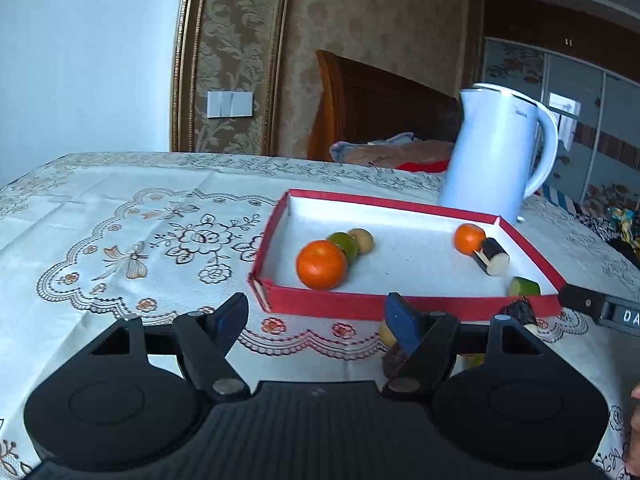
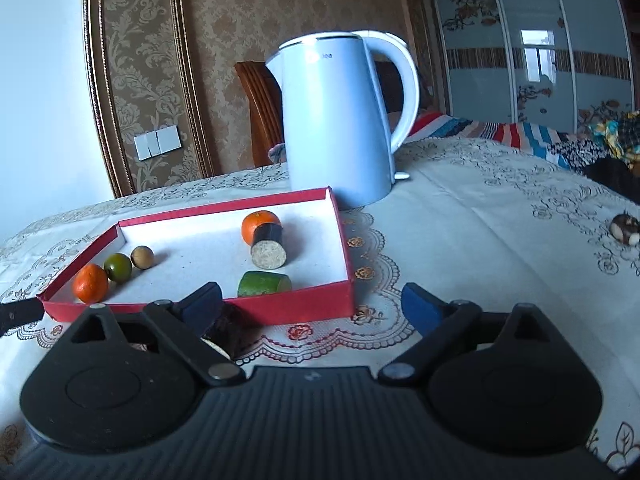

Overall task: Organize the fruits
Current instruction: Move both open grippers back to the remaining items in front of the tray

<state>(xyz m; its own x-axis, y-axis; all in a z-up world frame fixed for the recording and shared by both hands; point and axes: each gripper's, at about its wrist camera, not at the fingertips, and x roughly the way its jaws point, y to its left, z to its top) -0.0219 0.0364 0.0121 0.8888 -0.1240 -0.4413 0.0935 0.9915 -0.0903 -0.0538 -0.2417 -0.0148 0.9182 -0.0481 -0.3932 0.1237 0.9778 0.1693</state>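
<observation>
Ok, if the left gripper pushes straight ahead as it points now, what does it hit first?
Most likely the near wall of the red tray: the open left gripper faces it across bare tablecloth. Depth is uncertain.

Right gripper (image 1: 600,308) label reads "DA" (cut off); kettle (image 2: 340,120) logo illegible.

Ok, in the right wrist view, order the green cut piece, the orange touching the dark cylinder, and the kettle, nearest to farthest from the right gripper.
1. Green cut piece, tray's near edge, just beyond the right gripper.
2. Orange, mid-tray.
3. Kettle, behind the tray.
</observation>
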